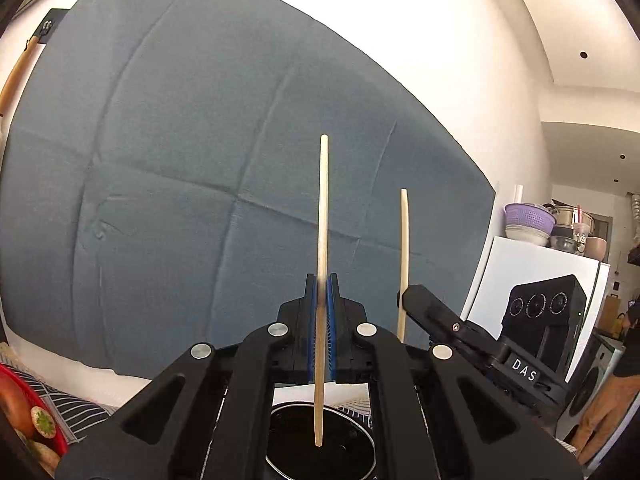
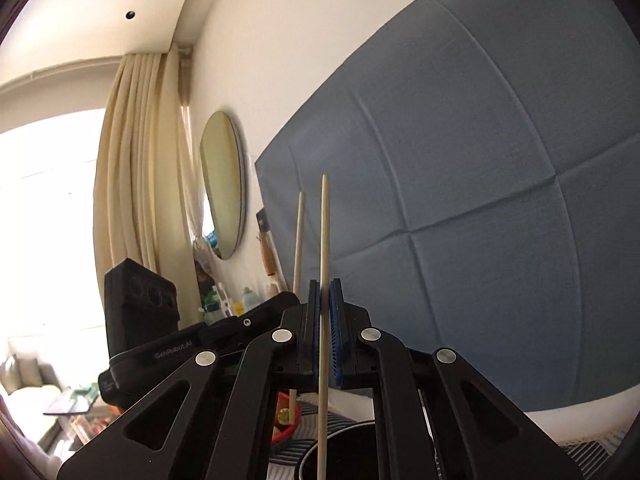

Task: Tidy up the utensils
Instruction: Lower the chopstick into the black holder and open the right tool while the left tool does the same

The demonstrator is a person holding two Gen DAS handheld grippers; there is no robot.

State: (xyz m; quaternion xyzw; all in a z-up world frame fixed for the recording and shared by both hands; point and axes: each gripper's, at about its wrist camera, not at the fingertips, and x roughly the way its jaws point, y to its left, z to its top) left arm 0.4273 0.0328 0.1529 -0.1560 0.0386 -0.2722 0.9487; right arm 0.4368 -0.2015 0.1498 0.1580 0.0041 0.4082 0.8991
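Behind everything hangs a creased blue cloth [image 1: 224,168] on a white wall, filling most of both wrist views. At the lower edge of each view lies a striped cloth [image 1: 86,410] on the desk, and on it stands a dark round holder [image 1: 320,446], seen from above through the black frame of the tongs.

From the left wrist view, the left tongs [image 1: 323,292] are clamped tight on a pale wooden chopstick [image 1: 323,208], which stands nearly upright; its lower tip hangs over the mouth of the holder. To the right in the same view, the right tongs [image 1: 402,294] pinch a second chopstick [image 1: 404,236], also upright, close beside the first.

From the right wrist view, the right tongs are closed on their chopstick in the centre of the frame, its lower end reaching down over the holder's rim at the bottom edge. The left tongs sit just to the left with their chopstick upright.

A red plate [image 1: 24,404] with food sits at the lower left of the left wrist view. A round mirror [image 2: 222,184] and cream curtains [image 2: 136,168] fill the left of the right wrist view.
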